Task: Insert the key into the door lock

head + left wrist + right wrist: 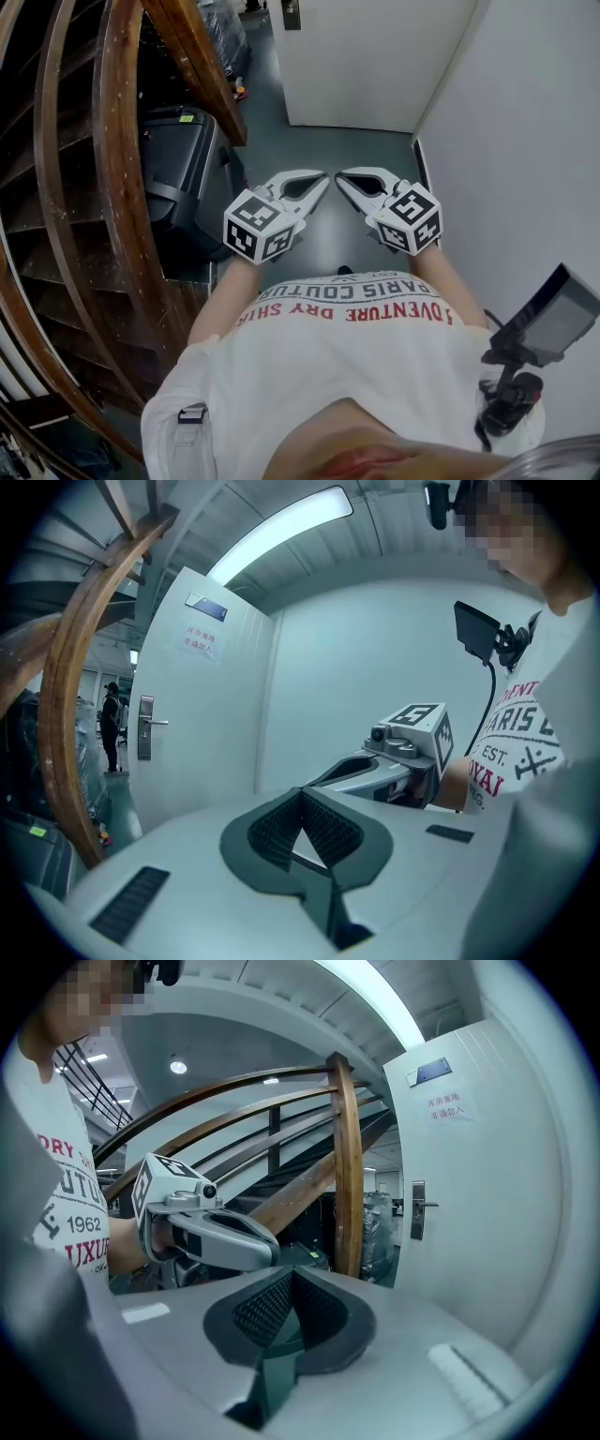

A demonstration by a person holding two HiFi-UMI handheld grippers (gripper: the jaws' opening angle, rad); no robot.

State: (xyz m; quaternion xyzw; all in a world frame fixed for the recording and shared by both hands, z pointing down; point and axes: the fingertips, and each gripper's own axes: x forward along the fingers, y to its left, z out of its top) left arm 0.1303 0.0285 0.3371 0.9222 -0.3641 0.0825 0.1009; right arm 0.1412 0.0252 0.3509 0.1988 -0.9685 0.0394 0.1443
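A person in a printed T-shirt (347, 361) stands in a narrow passage and holds a pair of grey plastic claws level in front of the body. The left gripper (322, 180) and right gripper (342, 178) are angled in so their curved beaks nearly meet. Both claws are closed, with their ribbed black rubber pads (270, 831) pressed tip to tip and nothing between them. This looks like a carrying pose with tools tucked in, judging by how well apart they are from the target.

That target is the white, smooth-faced door (202, 752) at the far end of the passage. Its lock (144, 731) sits in a slim upright metal plate with a straight lever handle (427, 1205), below a small paper notice (200, 641).

The key shows in none of the views. It is not in either claw, and the lock is too far off and too small to tell whether a key already sits in it.

A sweeping handrail (117, 187) of dark varnished wood curves along the left, and a plain pale wall (525, 141) closes the right. The strip of dull grey floor (323, 141) between them runs to the door. The black-and-white marker cubes (258, 228) sit at the near end of each tool.
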